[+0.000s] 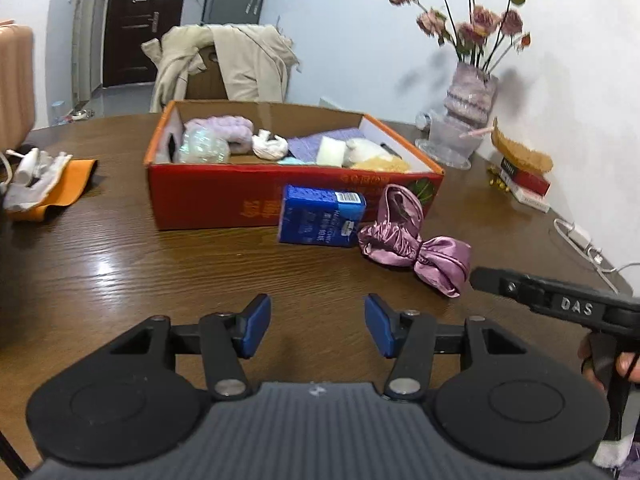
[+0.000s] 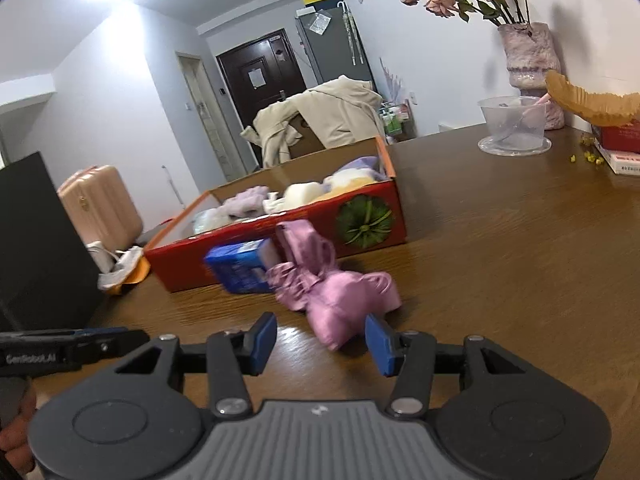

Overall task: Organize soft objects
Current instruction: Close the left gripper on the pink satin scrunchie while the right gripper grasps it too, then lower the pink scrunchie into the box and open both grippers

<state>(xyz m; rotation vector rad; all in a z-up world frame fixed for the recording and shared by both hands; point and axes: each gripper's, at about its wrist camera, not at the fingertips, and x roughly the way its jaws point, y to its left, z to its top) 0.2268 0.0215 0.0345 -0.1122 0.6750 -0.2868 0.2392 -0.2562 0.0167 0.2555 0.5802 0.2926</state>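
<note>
Satin bow: pink-mauve satin piece (image 1: 416, 246), knotted in the middle, lies crumpled on the brown wooden table (image 1: 120, 264) in front of the red box, toward its right corner; its upper loop leans against the box wall.
Tissue pack: blue pack (image 1: 320, 220) stands just left of the satin bow, touching the box front and touching or nearly touching the satin.
Red box: open cardboard box (image 1: 224, 192), red outside with an orange rim, sits mid-table; a green printed motif shows on its front near the right corner.
Box contents: lilac knitted bundle (image 1: 220, 126), shiny clear wrap (image 1: 202, 146), white cloth lump (image 1: 270, 146), purple textured cloth (image 1: 306, 146), pale sponge block (image 1: 332, 151), yellow woolly piece (image 1: 384, 165); all inside, packed close.
Left gripper: left gripper (image 1: 318, 326) hovers above bare table, short of the tissue pack; blue pads spread apart, nothing between them.
Right gripper: right gripper (image 2: 320, 338) is close over the near end of the satin bow; pads spread, the right pad beside the fabric's edge, contact not clear.
Table left edge: white cloth on an orange piece (image 1: 52, 184).
Table right: clear plastic bowl (image 1: 448, 144), vase of dried roses (image 1: 472, 96), small stack of boxes (image 1: 524, 184), white cable (image 1: 580, 240).
Behind: beige coat (image 1: 224, 64) over a chair, dark door (image 1: 136, 20), pink suitcase (image 2: 100, 204).
</note>
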